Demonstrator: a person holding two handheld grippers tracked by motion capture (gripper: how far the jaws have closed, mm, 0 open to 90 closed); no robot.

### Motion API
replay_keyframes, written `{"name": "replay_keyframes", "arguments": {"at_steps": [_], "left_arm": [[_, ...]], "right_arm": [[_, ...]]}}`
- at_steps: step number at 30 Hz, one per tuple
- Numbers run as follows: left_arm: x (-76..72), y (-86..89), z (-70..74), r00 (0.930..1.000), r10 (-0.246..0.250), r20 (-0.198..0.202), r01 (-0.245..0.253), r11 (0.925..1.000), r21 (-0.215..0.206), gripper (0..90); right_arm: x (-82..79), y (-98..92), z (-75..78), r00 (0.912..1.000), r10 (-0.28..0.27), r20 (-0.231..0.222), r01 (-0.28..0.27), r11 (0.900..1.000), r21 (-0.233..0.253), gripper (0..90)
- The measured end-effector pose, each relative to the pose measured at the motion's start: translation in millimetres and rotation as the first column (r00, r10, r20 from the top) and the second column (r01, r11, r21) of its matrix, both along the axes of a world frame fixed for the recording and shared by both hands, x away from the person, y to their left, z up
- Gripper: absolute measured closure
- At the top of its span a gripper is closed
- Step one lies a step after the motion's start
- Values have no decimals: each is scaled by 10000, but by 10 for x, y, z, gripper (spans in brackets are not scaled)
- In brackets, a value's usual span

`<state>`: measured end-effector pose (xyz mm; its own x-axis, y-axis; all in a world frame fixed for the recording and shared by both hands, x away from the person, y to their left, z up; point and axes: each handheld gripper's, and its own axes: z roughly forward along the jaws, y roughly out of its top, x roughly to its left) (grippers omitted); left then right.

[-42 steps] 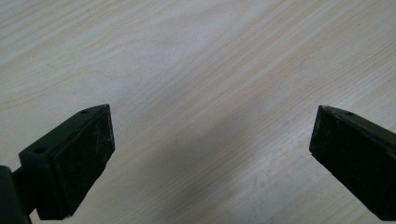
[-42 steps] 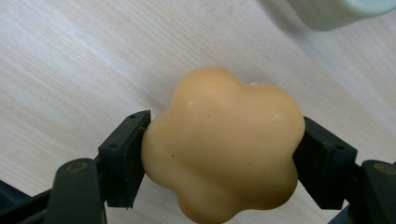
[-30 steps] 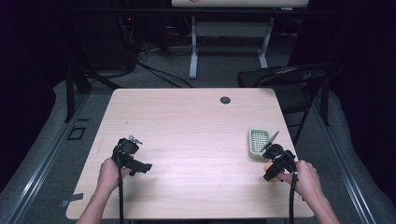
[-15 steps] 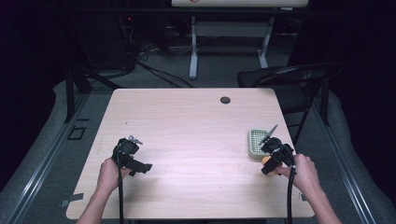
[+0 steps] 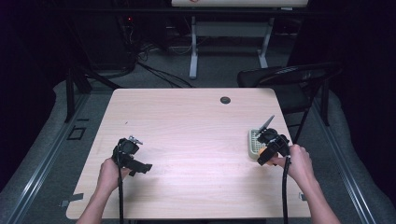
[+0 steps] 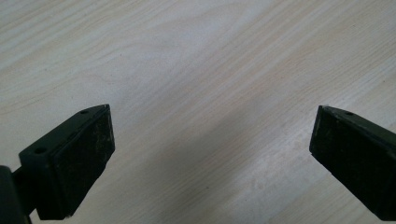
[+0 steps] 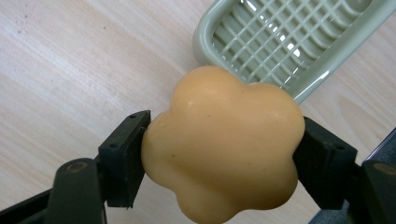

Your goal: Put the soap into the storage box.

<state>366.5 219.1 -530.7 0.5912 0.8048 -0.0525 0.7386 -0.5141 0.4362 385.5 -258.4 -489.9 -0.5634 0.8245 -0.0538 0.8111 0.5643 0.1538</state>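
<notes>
right gripper [image 7: 219, 154] was clamped on one orange flower-shaped soap [image 7: 222, 144], jaws pressed on both sides, held just above the table [image 5: 187, 126] beside the near corner of one green slotted soap dish [image 7: 289, 42]. the right gripper view showed the soap's lobes and the dish grid; in the high view the soap [image 5: 261, 151] was just an orange speck at the dish [image 5: 252, 140], near the table's right edge. left gripper [image 6: 210, 154] had jaws wide apart over bare wood, holding nothing. high view placed it [image 5: 144, 167] near the left front. two grippers, one cable hole [image 5: 225, 100], one chair [image 5: 289, 77].

Left claw [image 5: 145, 167] gapes wide; right claw [image 5: 261, 156] is clamped.
</notes>
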Motion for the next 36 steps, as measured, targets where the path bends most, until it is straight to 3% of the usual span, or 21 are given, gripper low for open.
{"name": "replay_keyframes", "arguments": {"at_steps": [2,3,4,5,6,10,18,22,29,36], "left_arm": [[0,1,-1,10000,5,-6,-5,10000,-8,1],[1,2,-2,10000,-4,-15,4,10000,1,1],[0,3,-3,10000,3,-9,-3,10000,-10,2],[-2,5,-1,10000,29,16,-29,10000,-9,1],[-2,5,-1,10000,29,16,-29,10000,-9,1],[-1,0,-2,10000,5,4,-5,10000,-13,1],[-5,4,-2,10000,-4,-24,4,10000,0,1],[-5,14,-3,10000,41,10,-41,10000,-38,1],[-7,16,2,10000,19,4,-19,10000,-40,1],[-7,15,-2,10000,30,-4,-30,10000,-52,1]], "right_arm": [[17,2,3,10000,45,40,-44,10000,-51,267],[56,5,43,9994,248,-237,-256,9992,-322,267],[50,19,-4,9996,-153,252,148,9997,195,267],[104,19,54,9996,207,-198,-213,9994,-275,267],[106,29,34,10000,6,33,-6,10000,-45,267],[168,44,35,10000,19,16,-19,10000,2,267],[235,55,26,9998,125,-131,-128,9997,-222,267],[270,63,8,9999,-92,146,92,10000,-21,267],[365,89,13,9999,121,98,-118,9994,-336,267],[464,96,3,9996,-129,247,134,9997,-193,267]]}}
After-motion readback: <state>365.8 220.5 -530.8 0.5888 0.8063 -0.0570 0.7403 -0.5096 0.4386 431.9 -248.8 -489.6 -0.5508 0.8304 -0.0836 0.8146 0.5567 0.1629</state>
